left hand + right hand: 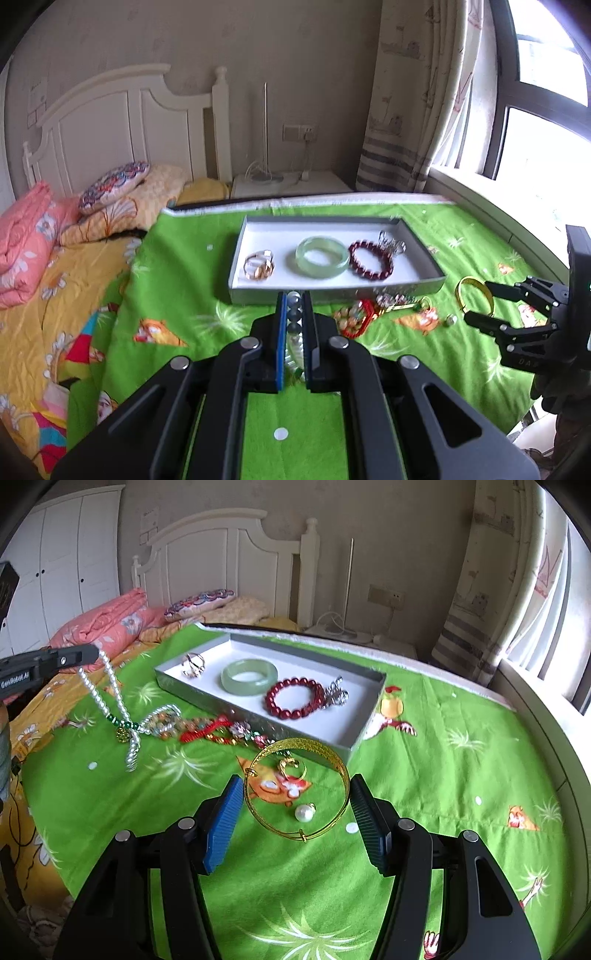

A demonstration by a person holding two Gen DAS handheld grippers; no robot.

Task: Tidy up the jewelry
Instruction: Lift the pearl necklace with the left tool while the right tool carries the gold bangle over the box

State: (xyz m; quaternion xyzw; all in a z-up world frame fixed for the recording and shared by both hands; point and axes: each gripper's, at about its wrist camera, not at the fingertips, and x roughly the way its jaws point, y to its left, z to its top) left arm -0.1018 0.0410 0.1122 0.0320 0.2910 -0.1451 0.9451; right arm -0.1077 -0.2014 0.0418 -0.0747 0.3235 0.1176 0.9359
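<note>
My left gripper [294,295] is shut on a pearl necklace [294,319]. In the right wrist view the left gripper [96,652] is raised at the left. The necklace [118,698] hangs from it, its green beads and gold pendant just above the green cloth. My right gripper [296,778] is shut across a gold bangle [306,744], which touches both blue pads and is lifted off the cloth. The left wrist view shows the right gripper [477,301] holding the bangle [476,284] upright. Beyond stands a grey tray [192,694] holding rings, a jade bangle [249,686], a red bead bracelet [291,712] and a silver piece.
Loose bracelets and a red cord [207,731] lie in front of the tray. A pearl earring [303,812] and a small gold ring [291,768] lie under the bangle. A pink quilt [110,620] and pillows lie at the far left, and a window sill runs along the right.
</note>
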